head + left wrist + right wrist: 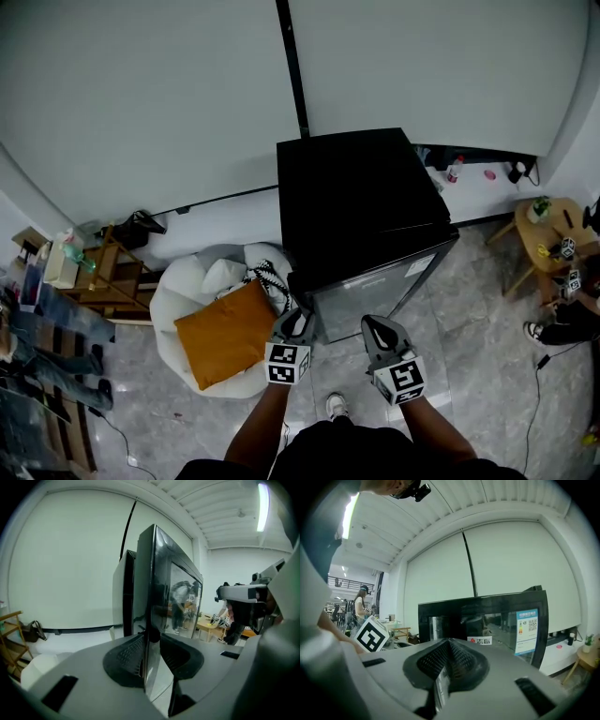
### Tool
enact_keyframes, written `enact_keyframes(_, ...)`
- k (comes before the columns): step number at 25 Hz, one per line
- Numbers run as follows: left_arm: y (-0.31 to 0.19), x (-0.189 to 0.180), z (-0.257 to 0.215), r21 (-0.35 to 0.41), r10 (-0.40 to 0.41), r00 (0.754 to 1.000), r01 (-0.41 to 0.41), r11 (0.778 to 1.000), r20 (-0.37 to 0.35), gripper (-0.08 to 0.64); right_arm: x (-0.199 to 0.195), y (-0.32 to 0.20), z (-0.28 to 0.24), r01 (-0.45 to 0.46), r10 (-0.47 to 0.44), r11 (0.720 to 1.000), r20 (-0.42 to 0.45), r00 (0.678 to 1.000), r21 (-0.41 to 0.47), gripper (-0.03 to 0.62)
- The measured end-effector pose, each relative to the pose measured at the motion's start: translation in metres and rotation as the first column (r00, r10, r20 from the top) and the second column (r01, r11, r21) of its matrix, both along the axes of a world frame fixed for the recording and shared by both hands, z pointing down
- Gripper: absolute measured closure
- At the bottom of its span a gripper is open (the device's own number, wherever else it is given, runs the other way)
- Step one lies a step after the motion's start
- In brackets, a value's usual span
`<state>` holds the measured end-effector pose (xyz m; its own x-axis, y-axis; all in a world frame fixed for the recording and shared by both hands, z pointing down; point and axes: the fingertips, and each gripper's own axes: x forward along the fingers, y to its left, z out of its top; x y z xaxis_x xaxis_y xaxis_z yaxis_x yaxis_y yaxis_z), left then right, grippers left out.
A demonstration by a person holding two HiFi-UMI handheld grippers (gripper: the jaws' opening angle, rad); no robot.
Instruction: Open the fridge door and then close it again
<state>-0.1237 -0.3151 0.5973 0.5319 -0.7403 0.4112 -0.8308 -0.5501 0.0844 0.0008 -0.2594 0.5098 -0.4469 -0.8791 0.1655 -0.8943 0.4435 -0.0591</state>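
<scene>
A black mini fridge [361,202] stands against the white wall, its glossy door [375,286] facing me. In the left gripper view the door [176,588] stands slightly off the fridge body, with a dark gap behind it. My left gripper [151,651] has the door's left edge between its pads, and both pads press on it. From the head view the left gripper [296,323] is at the fridge's front left corner. My right gripper [378,328] hovers in front of the door and does not touch it. In its own view the right gripper [449,660] is shut and empty, facing the door [497,620].
A white beanbag with an orange cushion [225,337] sits close to the fridge's left side. A wooden shelf [103,277] stands further left, near a person [47,347]. At the right are a small wooden table [548,234] and a seated person [572,319].
</scene>
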Motion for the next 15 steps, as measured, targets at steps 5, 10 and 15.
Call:
enact_keyframes(5,0.025,0.006,0.001,-0.009,-0.011,1.000,0.012,1.000,0.013,0.442,0.010,0.022,-0.002,0.003,-0.003,1.000,0.003,1.000,0.000,0.574)
enact_keyframes(10,0.046,0.010,-0.001,-0.008,-0.030,0.999,0.031,0.999,0.026,0.449,0.012,0.043,-0.009,0.044,-0.044,0.999,0.008,0.999,0.024,0.575)
enact_keyframes(15,0.081,0.023,0.003,-0.032,-0.084,0.996,0.084,0.996,0.008,0.456,0.024,0.076,-0.011,0.100,-0.100,0.995,-0.005,0.995,0.010,0.574)
